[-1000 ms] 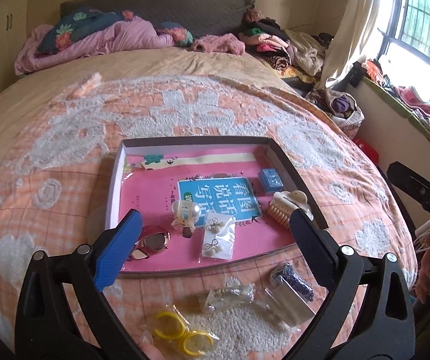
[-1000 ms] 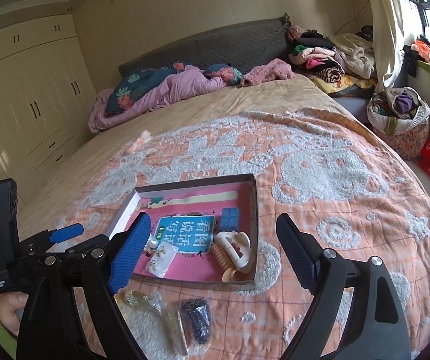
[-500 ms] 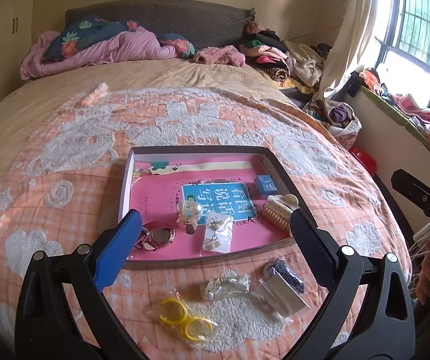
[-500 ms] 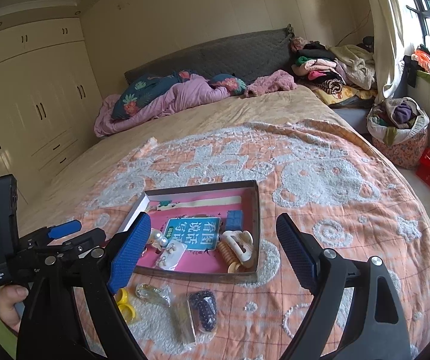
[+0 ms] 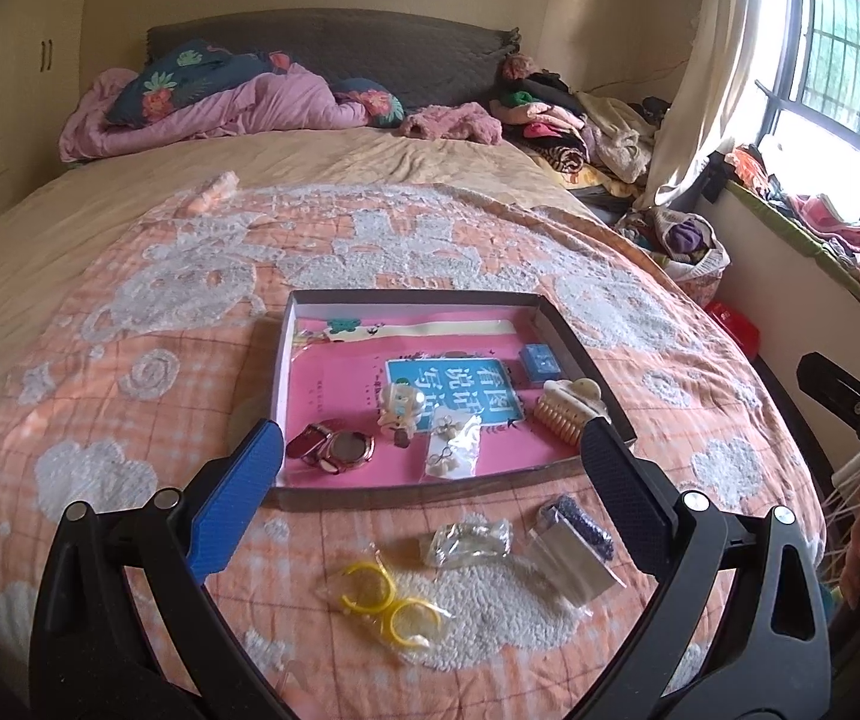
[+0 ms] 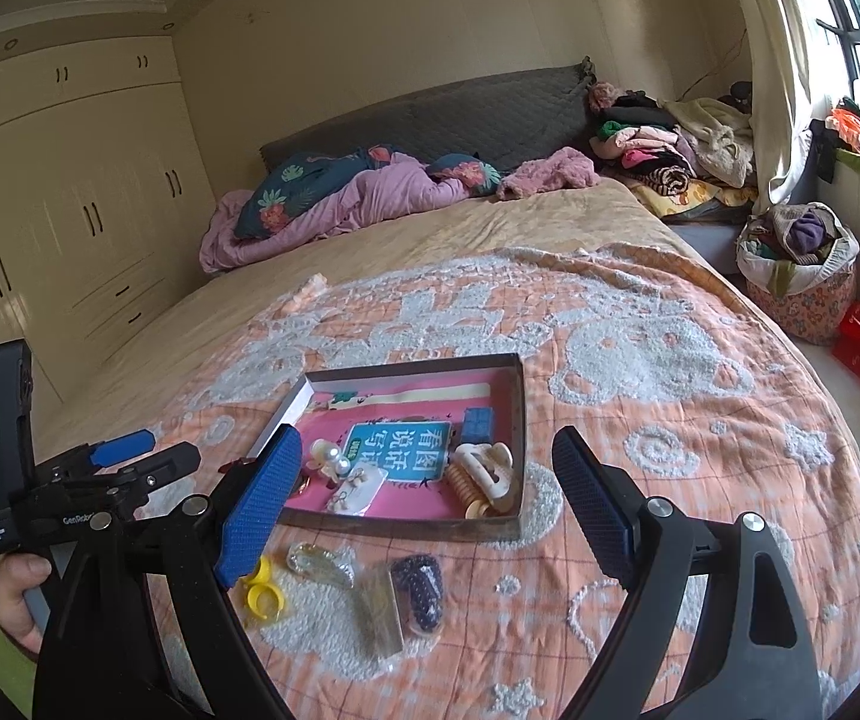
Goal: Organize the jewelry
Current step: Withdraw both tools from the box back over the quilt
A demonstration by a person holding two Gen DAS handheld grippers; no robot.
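A: Where's the jewelry?
B: Some in the shallow grey cardboard tray with pink lining [image 5: 580, 354] on the orange quilted bedspread [image 5: 130, 360]. Yellow plastic rings in a clear bag [image 5: 385, 597], a dark beaded piece in a clear bag [image 5: 580, 531] lie just outside its near edge.
A: Grippers?
B: Left gripper [image 5: 430, 462], right gripper [image 6: 424, 468] both spread wide, nothing between the jaws, above the loose bags.

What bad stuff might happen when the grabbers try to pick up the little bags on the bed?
1. The clear plastic bag with yellow rings is thin and lies flat on the soft orange patterned blanket, so the open left gripper might pinch the blanket too or let the bag slip.
2. The shallow cardboard tray with a pink lining is already crowded, so a drop could knock the cream hair claw clip sitting by its wall.
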